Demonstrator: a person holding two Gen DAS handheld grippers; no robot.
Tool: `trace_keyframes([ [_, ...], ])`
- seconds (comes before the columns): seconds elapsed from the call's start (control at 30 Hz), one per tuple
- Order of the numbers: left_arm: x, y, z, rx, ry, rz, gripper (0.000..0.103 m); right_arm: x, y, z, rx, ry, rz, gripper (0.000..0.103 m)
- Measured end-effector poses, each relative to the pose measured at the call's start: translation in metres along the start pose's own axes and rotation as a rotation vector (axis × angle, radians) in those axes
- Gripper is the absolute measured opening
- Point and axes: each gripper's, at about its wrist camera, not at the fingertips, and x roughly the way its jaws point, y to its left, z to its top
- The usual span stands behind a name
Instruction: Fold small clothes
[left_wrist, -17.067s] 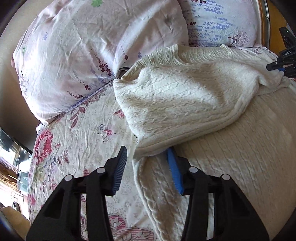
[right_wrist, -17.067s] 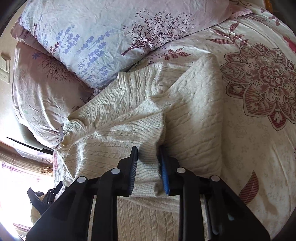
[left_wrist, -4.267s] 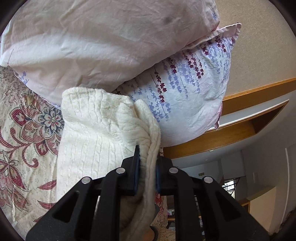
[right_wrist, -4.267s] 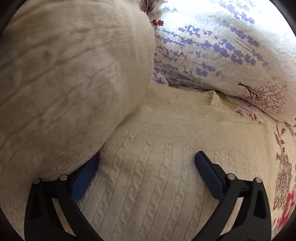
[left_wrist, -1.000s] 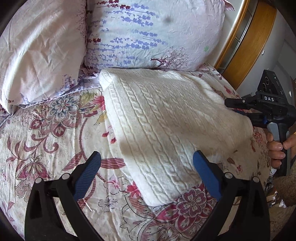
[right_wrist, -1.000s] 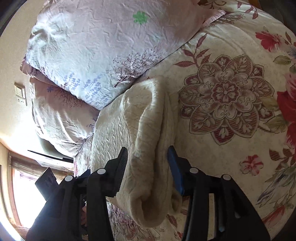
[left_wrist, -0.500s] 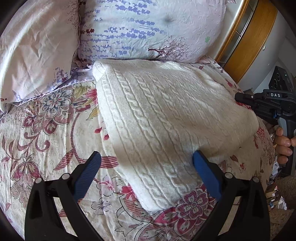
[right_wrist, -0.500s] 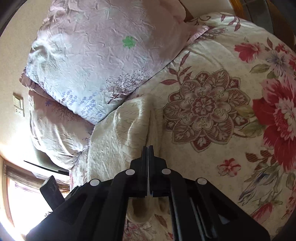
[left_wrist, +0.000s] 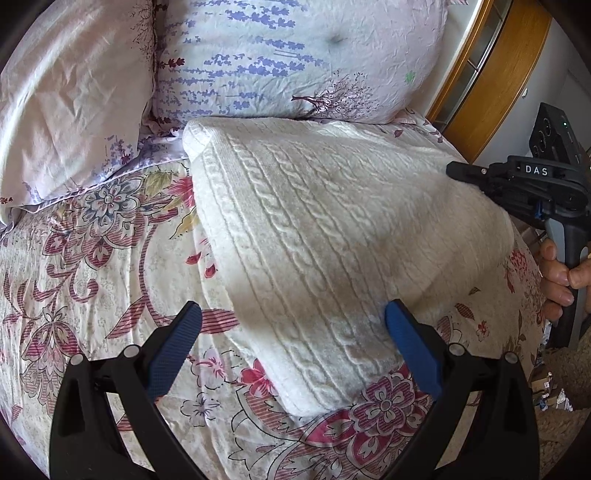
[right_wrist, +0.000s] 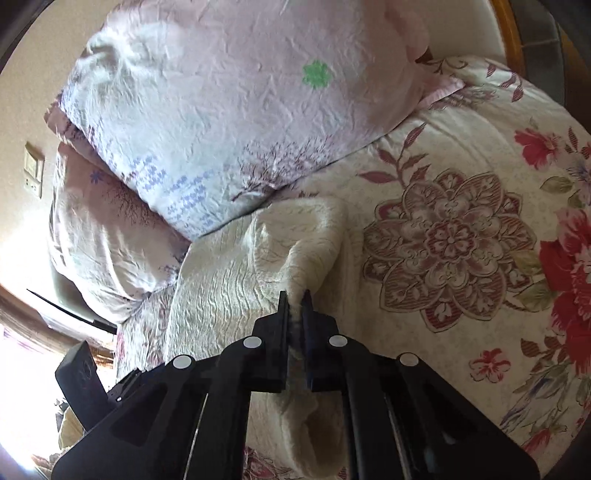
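A cream cable-knit sweater (left_wrist: 325, 236) lies folded on the floral bedspread (left_wrist: 92, 258), its far edge against the pillows. My left gripper (left_wrist: 291, 343) is open, its blue pads on either side of the sweater's near corner, holding nothing. My right gripper (right_wrist: 294, 295) is shut on a pinched fold of the sweater (right_wrist: 314, 236) at its right edge. In the left wrist view it (left_wrist: 480, 177) shows at the sweater's right edge, held by a hand.
Two floral pillows (left_wrist: 280, 62) lie along the head of the bed. A wooden frame (left_wrist: 491, 74) stands at the right. The bedspread (right_wrist: 461, 236) stretches right of the sweater. The bed edge drops off behind the right gripper.
My right gripper has closed on the sweater's right edge; a second ago its jaws stood open around that fold. My left gripper has stayed open and edged a little closer.
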Motion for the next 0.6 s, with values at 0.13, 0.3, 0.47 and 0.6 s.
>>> trace_keyframes([
  [0.13,0.005,-0.002,0.0,0.013,0.016,-0.001,0.099,0.002,-0.011,-0.01,0.017,0.04,-0.075,0.006],
  [0.3,0.009,0.002,-0.003,-0.011,0.035,-0.026,0.099,0.02,-0.037,-0.026,0.135,0.093,-0.06,0.008],
  [0.47,-0.009,0.016,-0.002,-0.062,-0.015,-0.061,0.099,-0.015,-0.04,-0.021,0.165,0.057,0.014,0.053],
  [0.6,-0.008,0.023,-0.001,-0.094,-0.021,-0.027,0.099,-0.034,-0.042,-0.037,0.151,0.047,0.028,0.057],
])
